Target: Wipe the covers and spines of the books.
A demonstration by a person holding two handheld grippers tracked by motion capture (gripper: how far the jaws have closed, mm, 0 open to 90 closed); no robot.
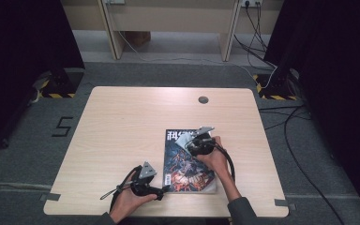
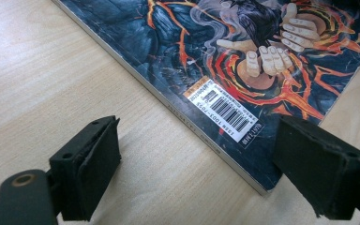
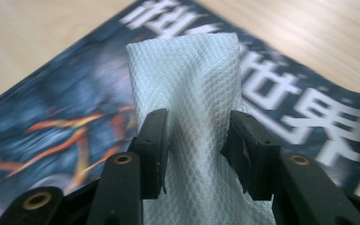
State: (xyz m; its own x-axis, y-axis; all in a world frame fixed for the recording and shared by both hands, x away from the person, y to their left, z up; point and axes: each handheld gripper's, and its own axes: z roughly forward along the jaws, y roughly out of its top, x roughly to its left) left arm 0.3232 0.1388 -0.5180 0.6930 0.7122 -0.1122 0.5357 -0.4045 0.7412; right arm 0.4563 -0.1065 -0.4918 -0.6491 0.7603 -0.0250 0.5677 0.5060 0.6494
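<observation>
Pale wooden tabletop (image 1: 122, 131) carries a magazine (image 1: 187, 161) running lengthwise away from the person; above its far end the right gripper (image 3: 197, 140) pinches a folded paper towel (image 3: 187, 89), while the left gripper (image 2: 197, 164) sits wide open, empty, at its near corner.

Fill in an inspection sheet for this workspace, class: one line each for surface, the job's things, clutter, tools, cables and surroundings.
Surface: pale wooden table, with a round grommet near its far edge.
Job's things: magazine lying flat, cover up, at the near right; white paper towel held above it.
Clutter: nothing seen.
Tools: left tool open, jaws either side of the magazine's near corner, not touching it; right tool over the magazine with the towel between its jaws, pads against it.
Cables: one trailing from each tool; several black cables on the floor at right.
Surroundings: grey carpet, dark curtains both sides, wooden desk legs behind.
</observation>
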